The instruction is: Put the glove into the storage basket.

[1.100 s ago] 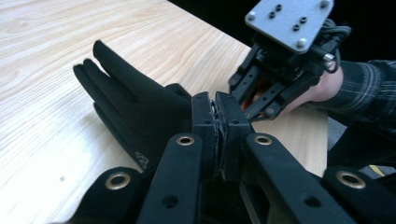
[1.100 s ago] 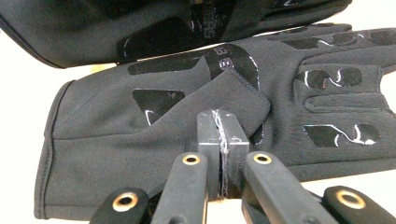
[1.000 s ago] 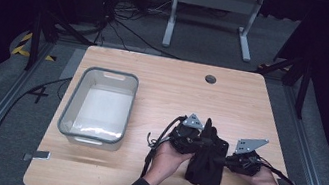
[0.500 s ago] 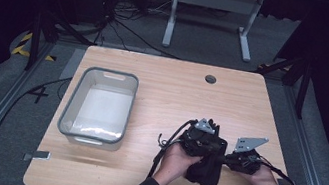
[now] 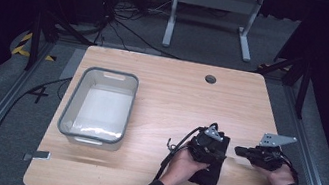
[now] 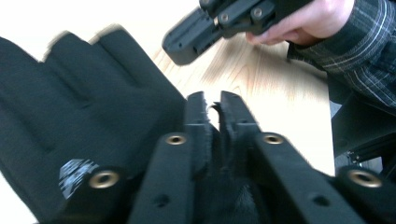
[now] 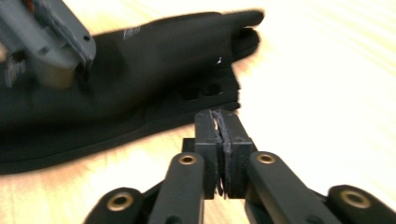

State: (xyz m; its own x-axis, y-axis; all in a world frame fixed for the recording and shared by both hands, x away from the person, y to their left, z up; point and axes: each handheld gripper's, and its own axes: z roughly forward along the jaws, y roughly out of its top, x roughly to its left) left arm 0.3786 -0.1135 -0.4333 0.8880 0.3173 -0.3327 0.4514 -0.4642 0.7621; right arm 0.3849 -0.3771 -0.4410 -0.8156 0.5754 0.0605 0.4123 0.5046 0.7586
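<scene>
Flat on the table [image 5: 162, 92] lies a black, fingered glove [image 6: 84, 121].

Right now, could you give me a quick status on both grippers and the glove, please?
Left gripper nearly shut at black glove edge. Right gripper shut, empty, beside it. Grey bin well clear.

Seen from above, light falls on the wooden tabletop [image 5: 167, 93] while the surrounding floor fades into deep darkness. In both gripper views the wood blows out to white glare. The black glove [image 7: 130, 70] has motion-blurred edges, and the nearest gripper parts look soft and out of focus.
</scene>
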